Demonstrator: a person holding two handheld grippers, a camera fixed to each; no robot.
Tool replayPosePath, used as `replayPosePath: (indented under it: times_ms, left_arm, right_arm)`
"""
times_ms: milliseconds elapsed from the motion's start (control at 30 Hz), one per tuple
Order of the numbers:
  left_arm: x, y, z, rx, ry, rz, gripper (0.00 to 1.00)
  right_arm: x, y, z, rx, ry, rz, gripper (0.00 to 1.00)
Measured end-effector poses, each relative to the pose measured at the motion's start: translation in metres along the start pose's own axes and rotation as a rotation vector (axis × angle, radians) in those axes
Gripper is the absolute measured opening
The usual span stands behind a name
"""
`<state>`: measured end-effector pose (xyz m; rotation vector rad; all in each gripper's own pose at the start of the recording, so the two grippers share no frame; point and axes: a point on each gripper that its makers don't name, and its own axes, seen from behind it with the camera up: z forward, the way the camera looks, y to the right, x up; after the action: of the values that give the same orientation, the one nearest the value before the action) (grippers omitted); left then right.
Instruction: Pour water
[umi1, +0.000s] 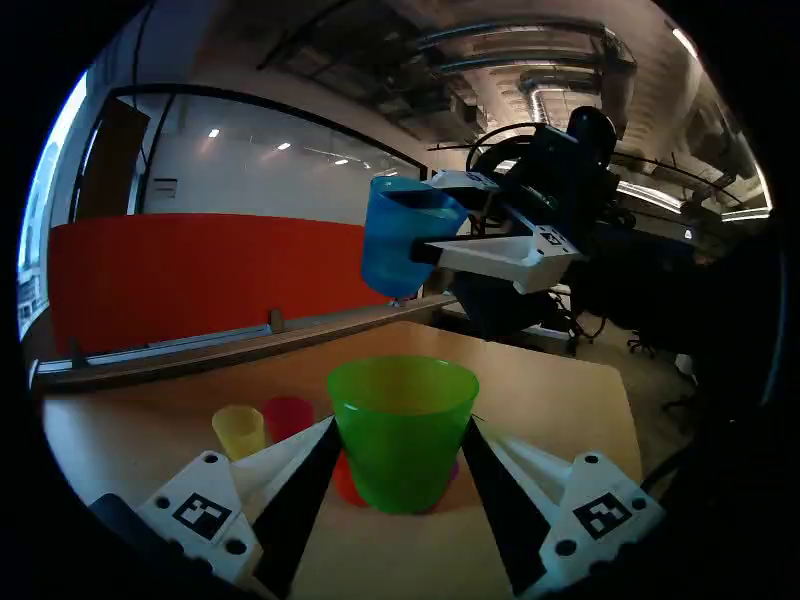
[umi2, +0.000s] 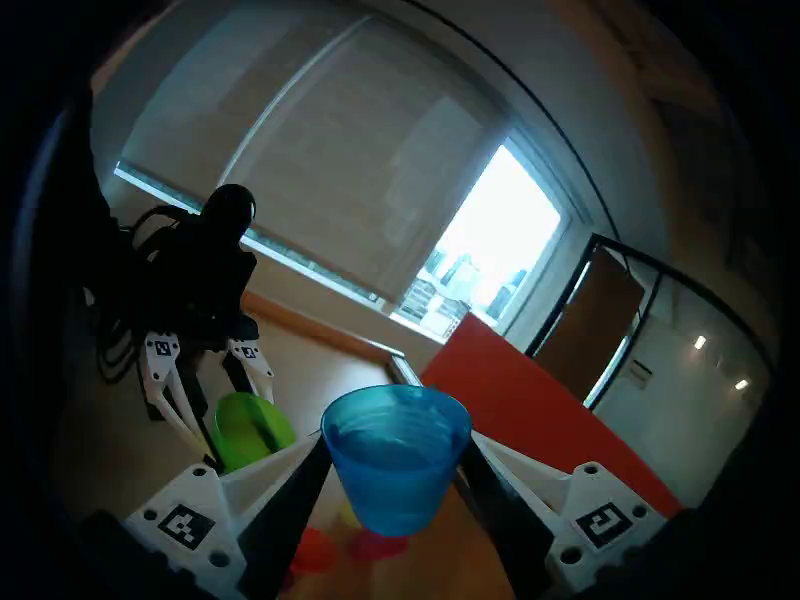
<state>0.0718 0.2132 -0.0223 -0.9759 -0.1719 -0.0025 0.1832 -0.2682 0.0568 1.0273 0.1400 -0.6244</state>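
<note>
Bright window (umi2: 490, 250) behind blue cup (umi2: 397, 455)

Left gripper (umi1: 398, 442): closed on the green cup, one finger pressed against each side.
Green cup (umi1: 403, 410): held upright, open mouth up, over the table's near edge.
Right gripper (umi1: 425, 215): seen farther off, raised above the table's far edge.
Blue cup (umi1: 390, 250): gripped between its fingers, slightly tilted.
Yellow cup (umi1: 240, 430), red cup (umi1: 288, 415): set side by side toward the left edge.
Table (umi1: 560, 390): pale wood.
</note>
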Motion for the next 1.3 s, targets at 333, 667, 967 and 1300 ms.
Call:
replayPosePath:
  times_ms: [333, 667, 967, 1300]
  left_arm:
    - [0.001, 0.001, 0.001, -0.002, 0.004, 0.006, 0.81]
    - [0.003, 0.003, 0.002, -0.006, 0.007, 0.006, 0.81]
    - [0.004, 0.003, 0.003, -0.007, 0.012, 0.006, 0.81]
    - [0.002, 0.005, 0.005, -0.014, 0.012, 0.007, 0.81]
  right_arm:
    - [0.003, 0.002, 0.005, 0.010, -0.003, -0.052, 0.90]
    - [0.008, 0.006, 0.009, 0.011, -0.003, -0.099, 0.90]
    - [0.010, 0.006, 0.014, 0.019, -0.005, -0.141, 0.90]
    - [0.011, 0.006, 0.016, 0.023, -0.013, -0.194, 0.90]
